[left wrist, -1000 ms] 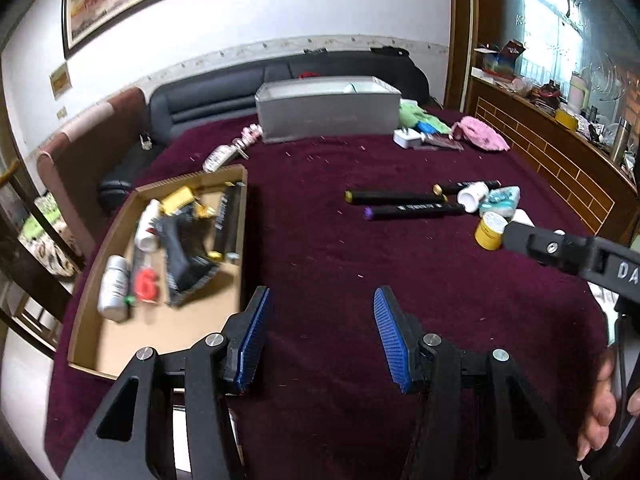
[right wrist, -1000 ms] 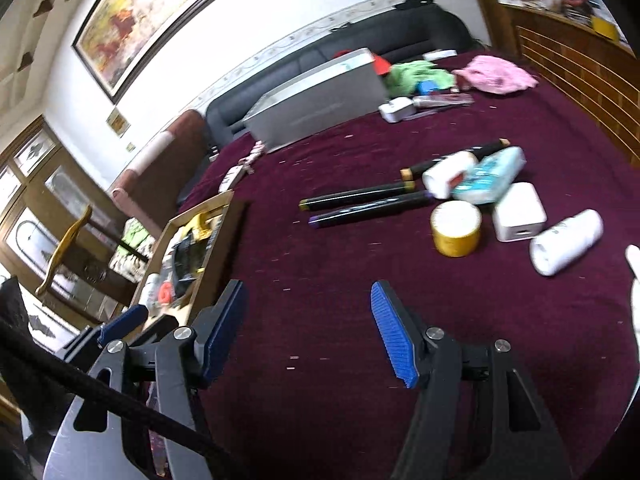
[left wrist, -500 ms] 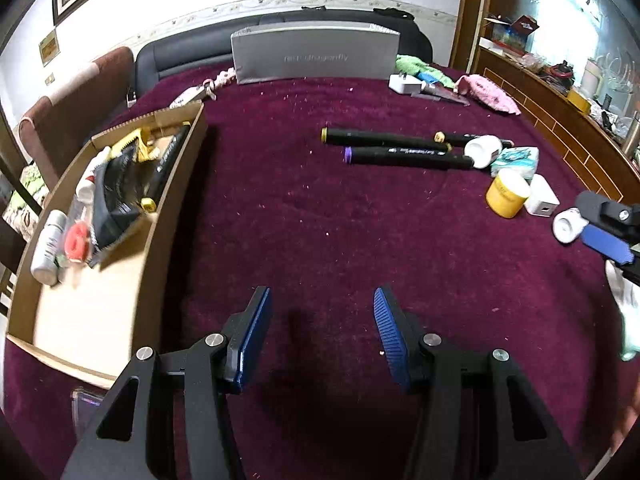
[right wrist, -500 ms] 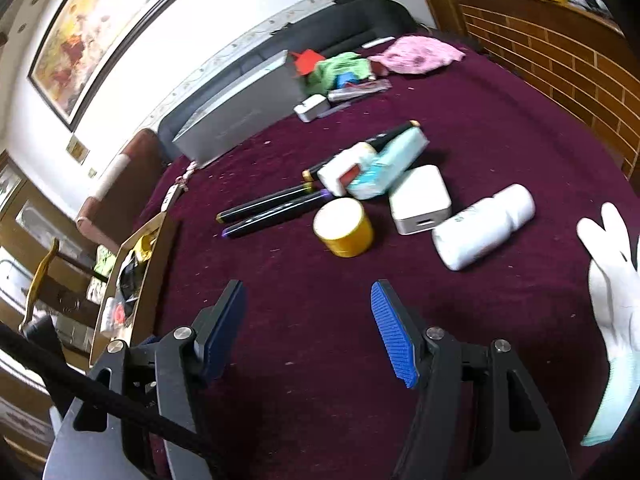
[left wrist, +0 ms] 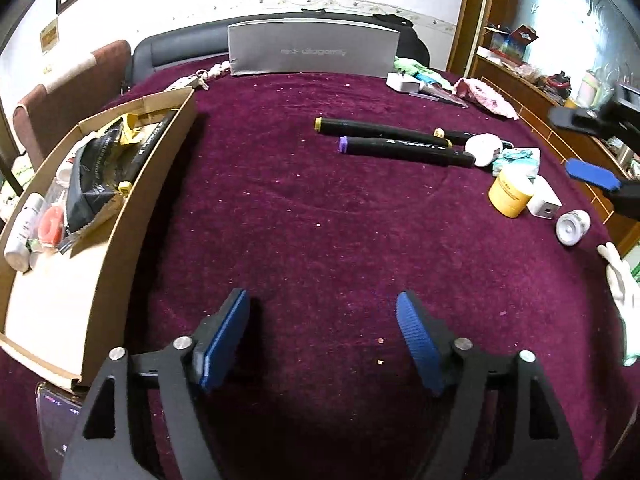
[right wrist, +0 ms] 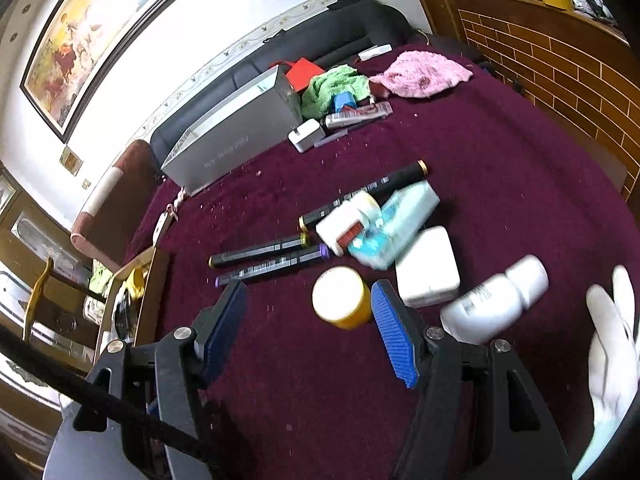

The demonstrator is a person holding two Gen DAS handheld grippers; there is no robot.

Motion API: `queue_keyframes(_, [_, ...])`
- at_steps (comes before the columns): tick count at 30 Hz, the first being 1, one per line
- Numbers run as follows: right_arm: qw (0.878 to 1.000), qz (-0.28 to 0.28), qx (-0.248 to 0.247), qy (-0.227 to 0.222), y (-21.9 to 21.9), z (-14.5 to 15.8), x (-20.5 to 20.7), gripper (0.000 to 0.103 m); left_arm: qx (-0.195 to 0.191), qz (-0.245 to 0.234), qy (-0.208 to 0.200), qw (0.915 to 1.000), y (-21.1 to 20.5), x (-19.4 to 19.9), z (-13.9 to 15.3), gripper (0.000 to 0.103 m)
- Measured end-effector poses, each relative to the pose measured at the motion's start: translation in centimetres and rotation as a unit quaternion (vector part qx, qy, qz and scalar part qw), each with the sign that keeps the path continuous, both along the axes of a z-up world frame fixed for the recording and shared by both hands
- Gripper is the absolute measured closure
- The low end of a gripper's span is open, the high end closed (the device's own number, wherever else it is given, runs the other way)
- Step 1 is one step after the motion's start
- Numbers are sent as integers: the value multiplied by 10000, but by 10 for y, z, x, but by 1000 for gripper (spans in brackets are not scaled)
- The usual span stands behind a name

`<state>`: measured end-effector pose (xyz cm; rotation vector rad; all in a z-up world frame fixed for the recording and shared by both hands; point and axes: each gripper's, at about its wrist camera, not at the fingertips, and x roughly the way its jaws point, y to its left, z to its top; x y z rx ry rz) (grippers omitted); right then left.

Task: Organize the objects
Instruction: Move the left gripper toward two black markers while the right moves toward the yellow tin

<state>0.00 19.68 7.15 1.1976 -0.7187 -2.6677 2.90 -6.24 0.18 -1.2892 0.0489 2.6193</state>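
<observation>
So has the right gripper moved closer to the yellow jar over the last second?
Yes. In the right wrist view the right gripper has closed in on the yellow jar, which now sits just ahead between its open fingers.

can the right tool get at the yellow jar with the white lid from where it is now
Probably yes. The right tool is open and empty, and the yellow jar stands just ahead between its fingers. The white charger block sits close beside the jar, so the outer finger has little room.

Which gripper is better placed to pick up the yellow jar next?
Right. The right gripper is open with the yellow jar just ahead between its fingers. The left gripper, also open, faces bare cloth, with the jar far off to its right.
</observation>
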Motion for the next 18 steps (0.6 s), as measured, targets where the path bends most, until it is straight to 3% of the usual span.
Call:
queue_keyframes(5, [9997,-141,193,-94,7,-3,-15,39,-39,-55,-17,10000,3,-1,-1,26])
queue_keyframes(12, [9972,-98,397,-628,9,-26,-33,39,62,-156,-55,9998,3,-2,-1,19])
queue_keyframes(18, [9974,48,322,-644,-4,-32,-32,39,64,-190,-67,9998,4,-1,-1,16])
